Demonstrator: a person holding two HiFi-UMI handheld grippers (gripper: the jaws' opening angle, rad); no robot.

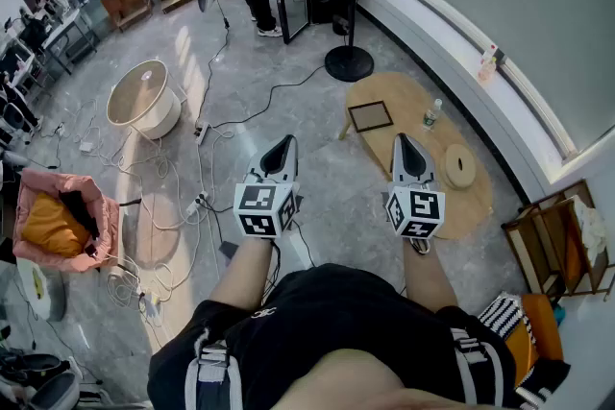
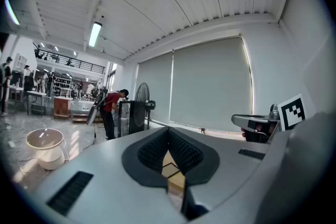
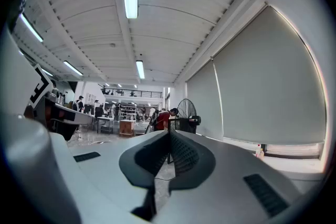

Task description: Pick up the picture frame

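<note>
Approach phase: both grippers, left (image 1: 280,152) and right (image 1: 408,152), are hovering closed and empty; next, opening over the picture frame (image 1: 370,116).

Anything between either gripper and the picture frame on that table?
Nothing visible. The picture frame lies flat on the wooden table with bare tabletop around it. The bottle stands to its right, clear of the way from the left gripper or the right gripper.

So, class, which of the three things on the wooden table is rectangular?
The picture frame, lying flat at the left end of the table; the bottle stands upright, the wooden disc is round.
</note>
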